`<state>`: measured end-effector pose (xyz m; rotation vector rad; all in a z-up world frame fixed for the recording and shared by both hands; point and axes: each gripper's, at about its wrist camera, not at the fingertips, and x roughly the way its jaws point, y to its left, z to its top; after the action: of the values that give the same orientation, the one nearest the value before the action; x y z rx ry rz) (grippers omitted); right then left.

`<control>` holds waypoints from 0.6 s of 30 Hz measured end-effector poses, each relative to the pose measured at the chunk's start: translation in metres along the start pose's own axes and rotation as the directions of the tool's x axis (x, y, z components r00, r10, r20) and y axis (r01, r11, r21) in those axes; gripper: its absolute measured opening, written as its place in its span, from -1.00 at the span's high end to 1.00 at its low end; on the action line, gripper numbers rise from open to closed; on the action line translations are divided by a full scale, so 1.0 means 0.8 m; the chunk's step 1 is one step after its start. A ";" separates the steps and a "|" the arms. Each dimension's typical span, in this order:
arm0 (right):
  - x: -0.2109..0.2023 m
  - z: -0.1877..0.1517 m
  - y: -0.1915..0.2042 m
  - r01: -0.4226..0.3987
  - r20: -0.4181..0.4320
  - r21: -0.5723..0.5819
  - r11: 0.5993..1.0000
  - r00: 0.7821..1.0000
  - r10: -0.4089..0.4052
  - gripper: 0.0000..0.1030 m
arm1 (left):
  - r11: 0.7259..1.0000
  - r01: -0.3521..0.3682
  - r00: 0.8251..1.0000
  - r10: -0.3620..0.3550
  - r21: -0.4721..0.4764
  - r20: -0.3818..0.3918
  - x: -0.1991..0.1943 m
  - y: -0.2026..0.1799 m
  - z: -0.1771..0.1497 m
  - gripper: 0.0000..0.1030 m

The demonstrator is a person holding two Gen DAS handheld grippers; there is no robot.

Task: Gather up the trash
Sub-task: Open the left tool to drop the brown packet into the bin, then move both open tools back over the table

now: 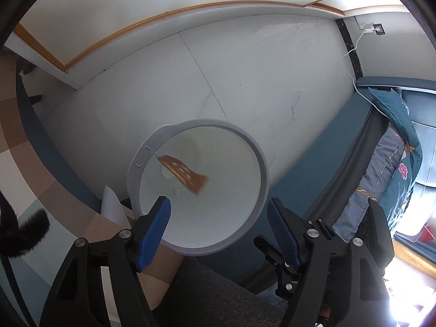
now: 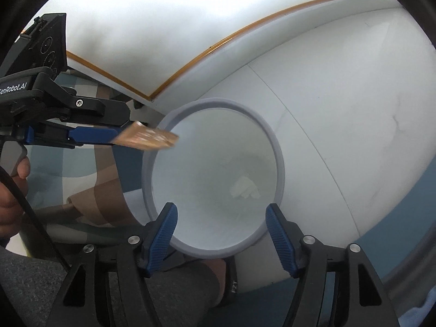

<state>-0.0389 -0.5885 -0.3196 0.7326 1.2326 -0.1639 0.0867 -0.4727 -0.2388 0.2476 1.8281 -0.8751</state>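
Note:
A round grey trash bin [image 1: 260,158] stands on the floor; it also shows in the right wrist view [image 2: 278,147]. My left gripper [image 1: 218,218] is open just above its near rim. An orange wrapper [image 1: 182,173] hangs in the air over the bin's mouth, free of the fingers; in the right wrist view the wrapper [image 2: 148,136] is at the tip of the left gripper's fingers [image 2: 92,135]. White crumpled trash [image 2: 245,188] lies at the bin's bottom. My right gripper [image 2: 220,223] is open and empty over the bin's near rim.
A white wall panel [image 1: 245,68] is behind the bin. A sofa with a blue patterned cushion [image 1: 395,147] is at the right. The checked floor [image 1: 21,147] is at the left. The person's leg in grey cloth [image 1: 207,299] is below.

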 end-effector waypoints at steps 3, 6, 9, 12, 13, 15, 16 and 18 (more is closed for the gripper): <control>-0.001 0.001 0.001 -0.005 0.015 0.006 1.000 1.000 0.005 -0.35 | 1.000 -0.010 1.000 0.010 0.010 0.015 -0.005 0.000 -0.004 -0.46; -0.005 0.005 0.002 -0.011 0.023 0.004 1.000 1.000 0.011 -0.35 | 0.999 -0.033 0.998 0.031 0.031 0.050 -0.016 -0.001 -0.011 -0.47; -0.010 0.005 0.004 -0.023 0.036 0.008 1.000 0.999 0.023 -0.35 | 0.995 -0.086 0.990 0.080 0.046 0.117 -0.034 -0.001 -0.019 -0.47; -0.016 0.005 0.007 -0.027 0.042 0.010 1.000 0.999 0.026 -0.41 | 0.990 -0.136 0.974 0.126 0.044 0.188 -0.054 -0.001 -0.027 -0.47; -0.020 0.006 0.008 -0.029 0.044 0.008 1.000 0.999 0.029 -0.41 | 0.988 -0.148 0.967 0.135 0.043 0.214 -0.063 -0.002 -0.031 -0.47; -0.030 0.008 0.012 -0.031 0.061 0.000 1.000 0.998 0.031 -0.41 | 0.984 -0.171 0.951 0.154 0.041 0.266 -0.081 -0.003 -0.040 -0.47; -0.034 0.008 0.014 -0.030 0.070 -0.004 1.000 0.997 0.030 -0.43 | 0.982 -0.187 0.943 0.168 0.037 0.287 -0.087 -0.007 -0.043 -0.47; -0.043 0.009 0.021 -0.025 0.090 -0.012 1.000 0.996 0.026 -0.50 | 0.977 -0.212 0.919 0.190 0.028 0.346 -0.106 -0.008 -0.054 -0.47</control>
<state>-0.0371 -0.5891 -0.2804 0.7240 1.1371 -0.1672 0.0888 -0.4300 -0.1539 0.2991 1.4245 -0.7792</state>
